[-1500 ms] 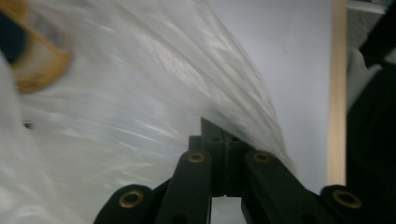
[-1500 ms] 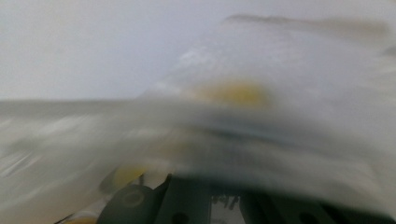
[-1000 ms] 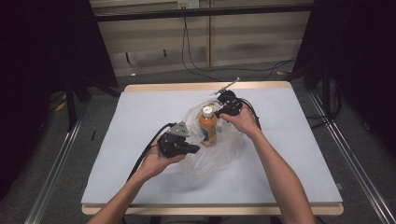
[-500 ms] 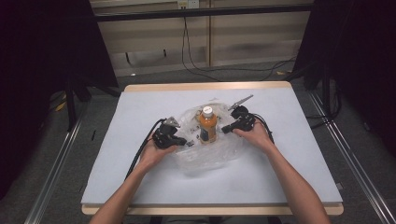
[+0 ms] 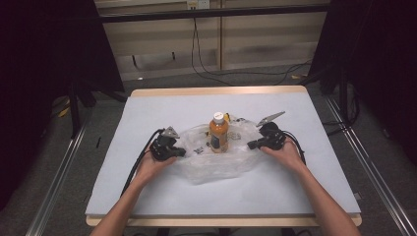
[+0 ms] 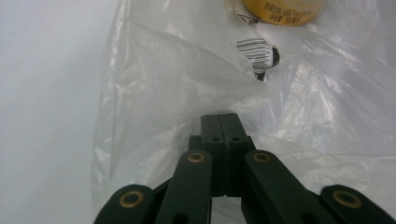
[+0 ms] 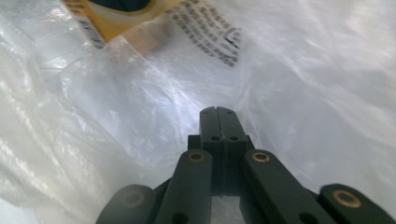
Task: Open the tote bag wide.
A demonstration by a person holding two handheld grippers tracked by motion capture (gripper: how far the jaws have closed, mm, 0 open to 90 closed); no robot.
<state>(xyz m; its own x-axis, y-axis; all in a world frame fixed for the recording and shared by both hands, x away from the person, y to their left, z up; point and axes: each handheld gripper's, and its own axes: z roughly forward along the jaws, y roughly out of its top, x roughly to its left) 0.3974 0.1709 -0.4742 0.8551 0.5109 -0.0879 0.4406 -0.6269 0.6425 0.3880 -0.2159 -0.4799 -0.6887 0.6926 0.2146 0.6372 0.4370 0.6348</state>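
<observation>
Both grippers, left (image 5: 178,152) and right (image 5: 253,145), have been pulled further apart either side of the upright orange plastic bottle (image 5: 219,133), jaws pinched on the clear crinkly plastic bag (image 5: 216,164) beneath it, so it could get tipped by more stretching.

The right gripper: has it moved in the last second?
Yes. Against the table's far edge, the right gripper has come down toward the person and out to the right, clear of the bottle, pinching the plastic bag.

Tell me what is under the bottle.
The bottle stands upright on the flattened clear plastic bag, which lies on the table. Its base hides whatever bag print lies directly beneath.
</observation>
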